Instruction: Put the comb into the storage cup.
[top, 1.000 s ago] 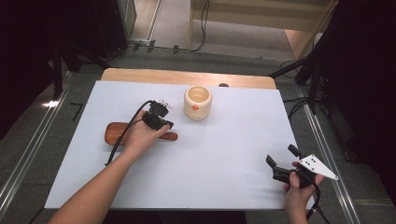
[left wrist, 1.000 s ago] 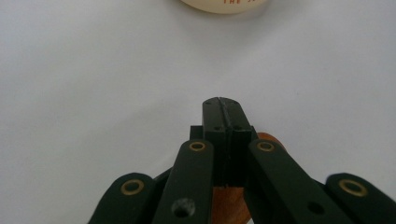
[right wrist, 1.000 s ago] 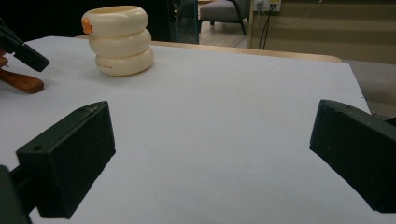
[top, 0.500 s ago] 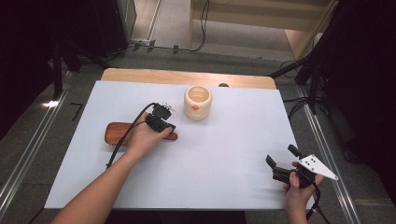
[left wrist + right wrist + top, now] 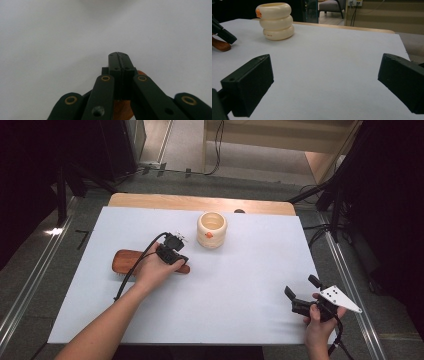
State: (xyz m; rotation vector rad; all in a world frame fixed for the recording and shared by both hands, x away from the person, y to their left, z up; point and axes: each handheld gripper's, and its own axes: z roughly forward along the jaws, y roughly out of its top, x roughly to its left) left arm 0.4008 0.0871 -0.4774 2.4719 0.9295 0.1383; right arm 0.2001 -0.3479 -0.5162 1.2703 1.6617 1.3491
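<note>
A brown wooden brush (image 5: 125,261) lies on the white sheet (image 5: 240,290) at the left, its handle pointing right. My left gripper (image 5: 181,260) is held low over that handle, pointing right. In the left gripper view its jaws (image 5: 118,55) are pressed together with only a thin seam, and the brown handle (image 5: 122,110) shows beneath them, not between them. A cream ringed cup (image 5: 211,230) with an orange spot stands behind, upright. My right gripper (image 5: 300,285) rests at the front right, open, with nothing between its jaws (image 5: 324,77).
The wooden table edge (image 5: 200,202) runs along the far side of the sheet. From the right gripper view the cup (image 5: 275,21) stands far left, with the brush handle's end (image 5: 220,45) beside it. Dark stands and cables surround the table.
The left hand has edged slightly along the brush handle toward its end. The right hand and gripper have stayed put.
</note>
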